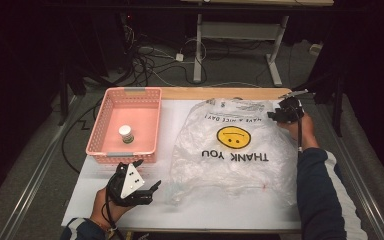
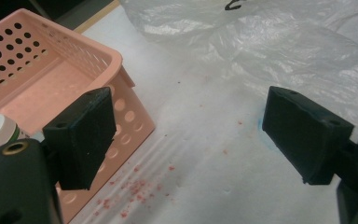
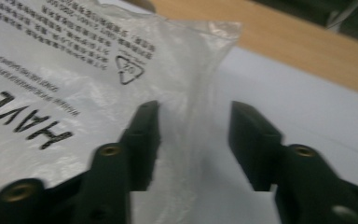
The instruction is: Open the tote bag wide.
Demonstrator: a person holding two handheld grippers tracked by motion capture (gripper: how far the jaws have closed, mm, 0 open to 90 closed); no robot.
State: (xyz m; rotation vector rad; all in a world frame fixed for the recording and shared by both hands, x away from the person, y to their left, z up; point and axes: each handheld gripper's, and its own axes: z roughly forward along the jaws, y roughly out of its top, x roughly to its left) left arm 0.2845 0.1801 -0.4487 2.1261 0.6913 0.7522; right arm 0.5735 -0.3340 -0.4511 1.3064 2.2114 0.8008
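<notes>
Both hand-held grippers [image 1: 145, 187] [image 1: 279, 113] agape; beyond, small white-capped bottle [image 1: 126, 133] upright inside pink basket [image 1: 105, 119].

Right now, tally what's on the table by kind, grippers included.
Pink basket: 1
White-capped bottle, inside the basket: 1
Clear plastic bag with smiley print: 1
Grippers, left gripper and right gripper: 2
Total: 5

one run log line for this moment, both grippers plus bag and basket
left gripper: open, near pink basket | right gripper: open, straddling plastic bag far edge | bottle: upright in basket
</notes>
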